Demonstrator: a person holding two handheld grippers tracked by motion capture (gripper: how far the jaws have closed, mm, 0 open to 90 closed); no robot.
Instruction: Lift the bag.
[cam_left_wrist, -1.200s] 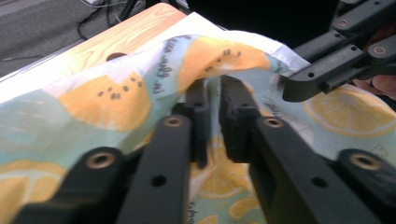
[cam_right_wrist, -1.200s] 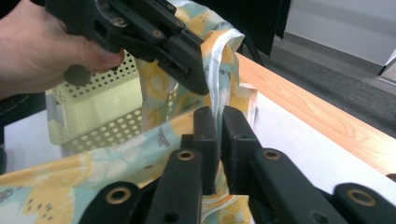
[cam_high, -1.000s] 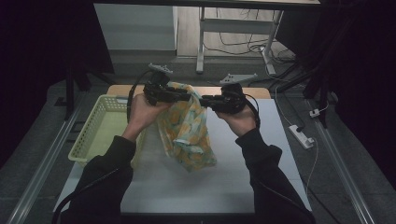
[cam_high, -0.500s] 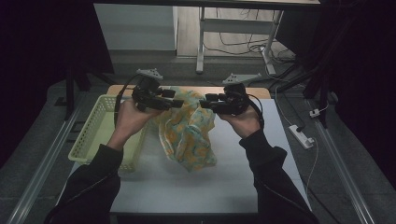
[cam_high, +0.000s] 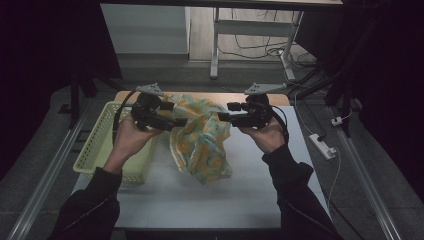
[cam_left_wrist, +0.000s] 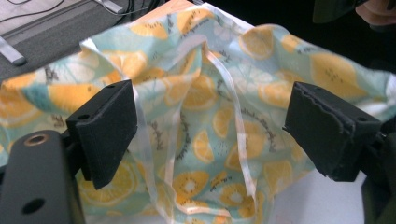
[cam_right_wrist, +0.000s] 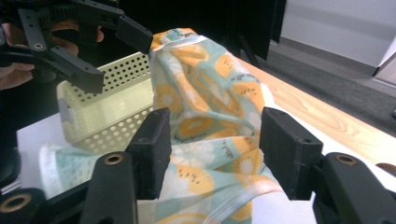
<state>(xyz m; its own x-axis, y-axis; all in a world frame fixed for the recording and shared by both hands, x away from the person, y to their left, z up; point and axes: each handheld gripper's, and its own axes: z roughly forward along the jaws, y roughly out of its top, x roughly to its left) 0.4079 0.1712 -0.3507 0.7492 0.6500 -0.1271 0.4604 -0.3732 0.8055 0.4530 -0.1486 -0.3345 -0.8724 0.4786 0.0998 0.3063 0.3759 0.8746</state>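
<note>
Here my left gripper (cam_high: 176, 123) and right gripper (cam_high: 223, 117) have just been spreading their jaws, both now released, the lemon-print cloth (cam_high: 202, 145) slumping between them onto the bench (cam_high: 250, 190) beside the yellow basket (cam_high: 95, 150). Regrasping well, I judge, means pinching the white hem (cam_left_wrist: 233, 121), not loose folds.

Looks like a lab/test rig: white counter (cam_high: 200, 200), floor rails (cam_high: 45, 175), loose cables (cam_high: 260, 47), power strip (cam_high: 324, 146), dark surrounds.
</note>
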